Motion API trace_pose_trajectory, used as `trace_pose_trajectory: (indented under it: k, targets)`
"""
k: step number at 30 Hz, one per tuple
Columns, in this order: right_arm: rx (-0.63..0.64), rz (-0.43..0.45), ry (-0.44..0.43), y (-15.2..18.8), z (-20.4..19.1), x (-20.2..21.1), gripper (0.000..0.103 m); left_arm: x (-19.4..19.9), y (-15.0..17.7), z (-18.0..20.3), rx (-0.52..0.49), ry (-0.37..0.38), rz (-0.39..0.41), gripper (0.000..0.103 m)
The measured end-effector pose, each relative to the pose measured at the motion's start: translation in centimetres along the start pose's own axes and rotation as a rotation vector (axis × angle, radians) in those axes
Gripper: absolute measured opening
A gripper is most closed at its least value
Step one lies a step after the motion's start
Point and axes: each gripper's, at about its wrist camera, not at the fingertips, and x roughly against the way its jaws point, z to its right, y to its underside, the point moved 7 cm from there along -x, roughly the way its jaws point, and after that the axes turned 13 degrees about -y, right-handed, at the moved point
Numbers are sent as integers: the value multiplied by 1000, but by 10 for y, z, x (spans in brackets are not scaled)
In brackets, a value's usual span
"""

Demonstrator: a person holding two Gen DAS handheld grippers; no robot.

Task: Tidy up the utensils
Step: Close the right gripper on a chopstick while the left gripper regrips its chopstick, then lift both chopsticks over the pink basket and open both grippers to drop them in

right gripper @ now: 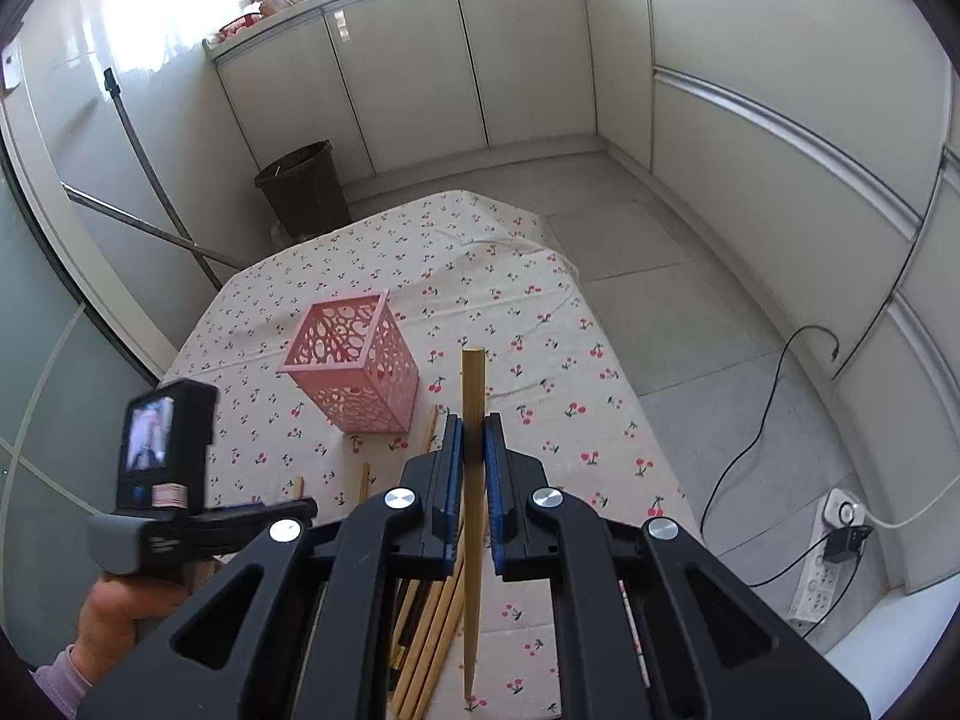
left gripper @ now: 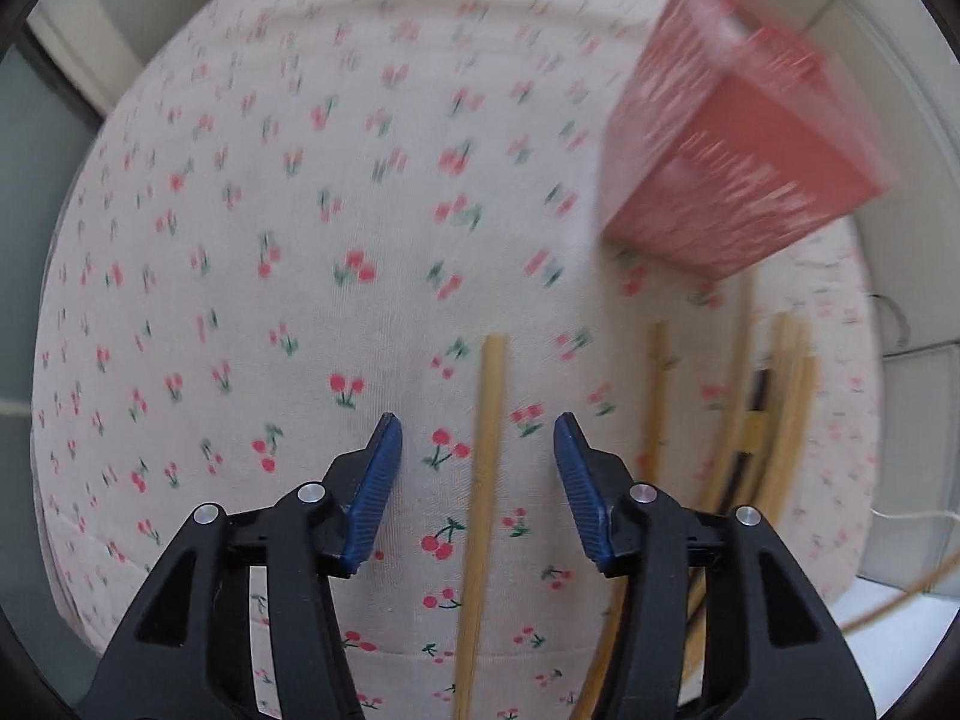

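- While your left gripper (left gripper: 477,441) points straight down over the cherry-print surface (left gripper: 288,228), its fingers (left gripper: 375,480) stand half open and empty, with one chopstick on the cloth (left gripper: 486,480) lying between them, untouched.
- Pink perforated holder (right gripper: 354,360) stands upright on the surface, well ahead of the loose chopsticks (right gripper: 429,630) heaped near the front edge.
- Your right gripper (right gripper: 474,468) has its fingers clamped narrow on a single raised chopstick (right gripper: 473,384), blunt end forward, tapered tip trailing underneath.
- My reading: carry it above the holder's rim, tilt it near upright, and release only when the lower end is inside.
- Risk: a thin stick may pivot in the grip.
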Motion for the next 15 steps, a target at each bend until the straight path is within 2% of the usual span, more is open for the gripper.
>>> trace_pose_trajectory:
  k: [2,3,5,7,9,12,15]
  targets:
    - [19,8,12,-1,-1,3,8,1,2,7,-34,-53,40,55]
    - [23,11,17,-1,-1,4,8,3,3,9,-42,-68,61,52]
    - [26,23,29,-4,1,7,8,6,5,13,-52,-51,79,39]
    - [28,33,36,-6,2,9,8,11,7,16,-74,-37,97,10]
    - [29,45,45,-9,2,12,8,13,7,16,-74,-17,117,7]
    - [28,63,45,-12,0,19,8,20,6,13,-40,59,128,7]
    - [18,93,29,-18,-2,32,8,52,2,3,-4,158,184,7]
